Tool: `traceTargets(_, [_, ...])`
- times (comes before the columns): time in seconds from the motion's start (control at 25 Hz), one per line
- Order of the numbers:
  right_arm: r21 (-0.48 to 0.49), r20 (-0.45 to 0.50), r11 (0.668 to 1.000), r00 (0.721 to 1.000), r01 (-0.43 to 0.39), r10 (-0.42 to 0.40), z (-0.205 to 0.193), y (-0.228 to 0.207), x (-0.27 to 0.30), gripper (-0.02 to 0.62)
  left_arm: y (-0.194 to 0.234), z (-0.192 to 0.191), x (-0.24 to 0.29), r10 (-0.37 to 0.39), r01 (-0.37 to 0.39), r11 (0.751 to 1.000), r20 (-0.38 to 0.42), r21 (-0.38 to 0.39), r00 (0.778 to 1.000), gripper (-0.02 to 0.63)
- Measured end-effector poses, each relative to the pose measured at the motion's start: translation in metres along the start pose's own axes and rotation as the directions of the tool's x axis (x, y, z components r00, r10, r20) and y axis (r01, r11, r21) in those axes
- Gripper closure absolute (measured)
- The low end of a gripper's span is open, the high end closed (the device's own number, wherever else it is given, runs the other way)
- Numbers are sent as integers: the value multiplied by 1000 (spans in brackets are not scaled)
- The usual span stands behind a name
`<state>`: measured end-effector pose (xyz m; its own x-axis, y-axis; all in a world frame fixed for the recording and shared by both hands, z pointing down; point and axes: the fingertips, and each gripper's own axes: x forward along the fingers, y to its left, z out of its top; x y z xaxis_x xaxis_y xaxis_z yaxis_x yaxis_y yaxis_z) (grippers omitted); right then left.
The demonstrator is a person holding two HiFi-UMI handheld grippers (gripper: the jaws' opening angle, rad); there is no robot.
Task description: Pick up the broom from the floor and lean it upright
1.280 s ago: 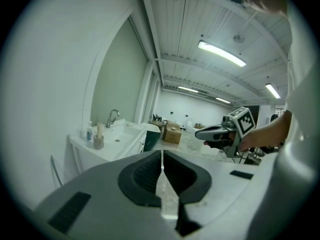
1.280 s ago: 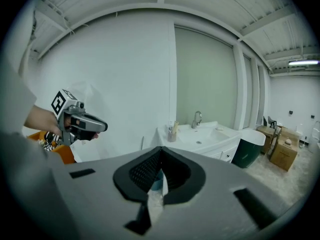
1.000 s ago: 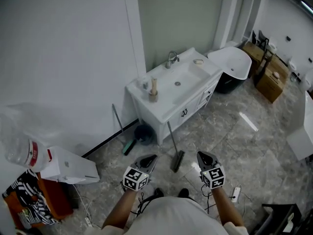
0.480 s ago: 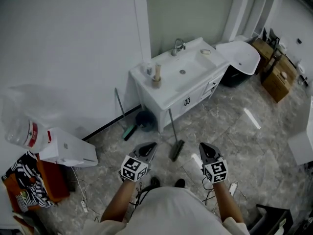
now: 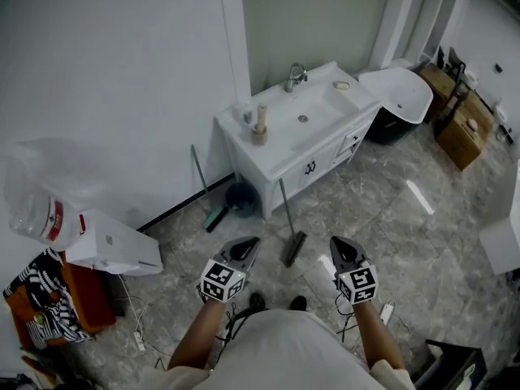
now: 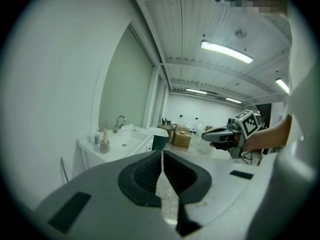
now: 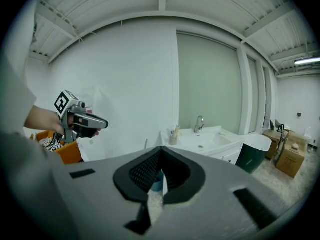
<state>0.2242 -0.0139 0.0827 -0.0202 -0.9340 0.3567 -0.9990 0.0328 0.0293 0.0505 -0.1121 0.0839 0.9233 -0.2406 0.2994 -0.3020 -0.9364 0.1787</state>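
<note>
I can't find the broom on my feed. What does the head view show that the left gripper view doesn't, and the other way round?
Head view only: the broom, on the floor in front of the vanity, and the left gripper seen from outside. Left gripper view only: the ceiling lights and its own jaws, closed together with nothing between them. Both: the white vanity, its faucet and the right gripper.
</note>
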Motion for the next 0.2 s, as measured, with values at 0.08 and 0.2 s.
traceTargets(0.08, [1,0,1000,1000,-1,1,0,0,0,597,0,0,0,1,-1,1000,2,-2,1000,591])
traceTargets(0.2, [-2,-1,1000,1000,-2,2,-1,1,0,597,-1,0,0,0,0,1000,2,-6,1000,591])
